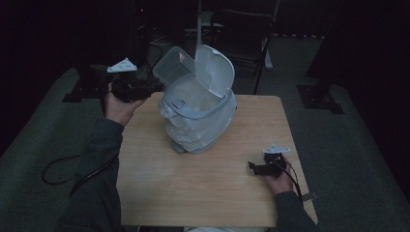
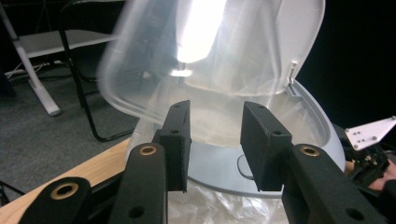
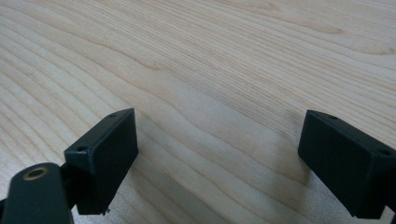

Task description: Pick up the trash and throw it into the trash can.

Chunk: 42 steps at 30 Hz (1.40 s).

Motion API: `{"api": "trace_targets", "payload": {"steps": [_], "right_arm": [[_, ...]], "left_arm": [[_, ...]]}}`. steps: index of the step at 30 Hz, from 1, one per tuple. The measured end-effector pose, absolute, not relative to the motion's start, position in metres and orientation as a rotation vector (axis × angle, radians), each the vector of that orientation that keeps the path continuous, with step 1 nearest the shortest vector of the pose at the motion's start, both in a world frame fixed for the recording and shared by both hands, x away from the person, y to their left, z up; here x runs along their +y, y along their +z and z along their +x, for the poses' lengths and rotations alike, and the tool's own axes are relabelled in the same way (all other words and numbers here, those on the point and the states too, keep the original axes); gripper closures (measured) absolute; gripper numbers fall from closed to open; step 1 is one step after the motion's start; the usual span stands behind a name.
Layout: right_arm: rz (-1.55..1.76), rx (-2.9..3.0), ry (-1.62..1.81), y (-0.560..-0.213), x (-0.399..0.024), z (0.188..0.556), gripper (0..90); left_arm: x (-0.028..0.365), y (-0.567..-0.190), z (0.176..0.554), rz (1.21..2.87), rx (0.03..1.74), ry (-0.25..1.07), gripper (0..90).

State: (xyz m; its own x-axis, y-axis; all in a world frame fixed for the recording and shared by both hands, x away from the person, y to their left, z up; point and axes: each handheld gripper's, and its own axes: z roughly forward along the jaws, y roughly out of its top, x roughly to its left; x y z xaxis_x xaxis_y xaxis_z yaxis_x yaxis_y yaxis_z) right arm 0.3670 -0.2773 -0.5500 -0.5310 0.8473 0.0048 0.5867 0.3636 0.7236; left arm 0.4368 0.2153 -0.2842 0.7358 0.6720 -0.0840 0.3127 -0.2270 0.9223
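Observation:
A pale blue bin (image 1: 200, 121) lined with a clear plastic bag (image 2: 219, 207) stands tilted on the wooden table (image 1: 203, 193). Its two lid flaps are swung up: a translucent one (image 1: 173, 65) at the left and a white one (image 1: 213, 70) behind it. My left gripper (image 1: 153, 87) is held in the air at the bin's upper left, open, its jaws pointing at the translucent flap (image 2: 154, 60) with nothing between them. My right gripper (image 1: 253, 167) rests low on the table at the front right, open (image 3: 217, 140), jaws wide over bare wood.
A dark chair (image 1: 246, 34) stands on the floor behind the table. Cables trail from both grippers, one looping over the carpet (image 1: 53, 171) at the left. Bare tabletop stretches in front of the bin. The room around is dark.

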Motion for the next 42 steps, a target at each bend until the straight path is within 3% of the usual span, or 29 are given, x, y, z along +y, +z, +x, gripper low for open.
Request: {"api": "trace_targets", "payload": {"steps": [16, 22, 28, 31, 42], "right_arm": [[1.254, 2.261, 0.971, -0.550, -0.277, 0.367, 11.2], [1.255, 2.261, 0.971, -0.550, -0.277, 0.367, 11.2], [1.254, 2.261, 0.971, -0.550, -0.277, 0.367, 11.2], [1.254, 2.261, 0.971, -0.550, -0.277, 0.367, 11.2], [1.259, 2.258, 0.970, -0.550, -0.277, 0.367, 11.2]], "left_arm": [[0.215, -0.289, 0.444, 1.812, 0.836, 0.432, 61.0], [0.207, -0.287, 0.438, 1.806, 0.790, 0.421, 56.8], [0.198, -0.286, 0.437, 1.853, 0.808, 0.516, 53.8], [0.204, -0.288, 0.444, 1.850, 0.879, 0.565, 57.9], [0.226, -0.299, 0.441, 1.796, 0.859, 0.499, 53.7]]}}
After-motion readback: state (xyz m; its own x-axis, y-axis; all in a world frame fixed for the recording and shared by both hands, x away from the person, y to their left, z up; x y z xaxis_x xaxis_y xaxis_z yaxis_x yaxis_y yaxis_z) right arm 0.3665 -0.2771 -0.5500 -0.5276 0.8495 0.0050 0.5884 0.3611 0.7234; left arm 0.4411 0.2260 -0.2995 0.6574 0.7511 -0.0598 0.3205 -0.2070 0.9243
